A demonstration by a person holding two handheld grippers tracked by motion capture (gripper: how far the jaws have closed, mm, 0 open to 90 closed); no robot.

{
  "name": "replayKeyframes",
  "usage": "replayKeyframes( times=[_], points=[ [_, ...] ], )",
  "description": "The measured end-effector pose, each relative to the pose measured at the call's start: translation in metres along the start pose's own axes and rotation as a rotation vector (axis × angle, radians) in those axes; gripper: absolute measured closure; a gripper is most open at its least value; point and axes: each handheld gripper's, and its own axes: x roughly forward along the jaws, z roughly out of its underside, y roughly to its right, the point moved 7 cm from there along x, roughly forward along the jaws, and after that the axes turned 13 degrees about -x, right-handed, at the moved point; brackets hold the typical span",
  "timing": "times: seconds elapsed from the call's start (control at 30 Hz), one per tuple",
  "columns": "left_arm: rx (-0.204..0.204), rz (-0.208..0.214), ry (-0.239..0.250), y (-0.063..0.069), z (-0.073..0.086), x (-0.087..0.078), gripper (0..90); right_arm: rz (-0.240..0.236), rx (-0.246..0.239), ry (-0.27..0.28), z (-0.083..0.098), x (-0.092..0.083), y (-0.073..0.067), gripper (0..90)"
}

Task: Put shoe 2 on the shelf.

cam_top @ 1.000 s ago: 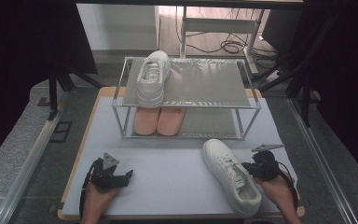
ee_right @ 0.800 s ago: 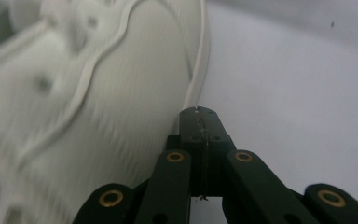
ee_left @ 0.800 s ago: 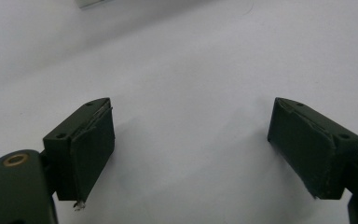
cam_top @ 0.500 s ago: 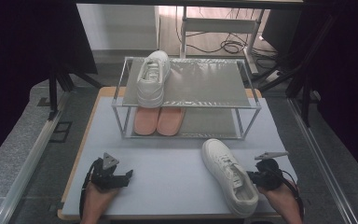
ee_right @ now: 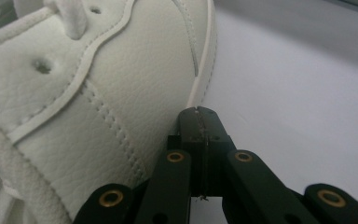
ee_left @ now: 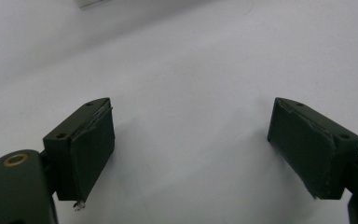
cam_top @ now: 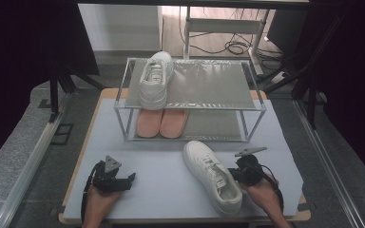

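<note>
The right gripper (cam_top: 238, 173), jaws together, has moved in against the white sneaker's (cam_top: 212, 175) side; the left gripper (cam_top: 126, 179) rests, jaws apart.

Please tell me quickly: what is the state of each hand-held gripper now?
Left hand-held gripper: open, nothing between its jaws.
Right hand-held gripper: shut, holding nothing, tips against the side of the white sneaker.
</note>
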Motion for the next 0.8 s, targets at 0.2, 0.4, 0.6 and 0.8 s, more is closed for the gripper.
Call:
replayKeyframes(
  times=[0.2,0.4,0.6,0.8],
  points=[
    [0.002,-0.001,-0.002,0.0,0.0,0.0,14.9,-0.062,-0.035,0.003,-0.018,0.015,-0.008,90.0],
    [0.007,-0.002,-0.004,0.0,0.0,0.0,14.9,-0.115,-0.081,0.001,-0.037,0.032,-0.021,90.0],
    [0.007,-0.003,-0.005,0.0,0.0,-0.001,14.9,-0.119,-0.116,-0.001,-0.044,0.031,-0.021,87.1],
    [0.002,-0.002,0.001,0.0,0.0,0.0,14.9,-0.12,-0.149,0.017,-0.046,0.006,-0.019,84.9]
  ],
)
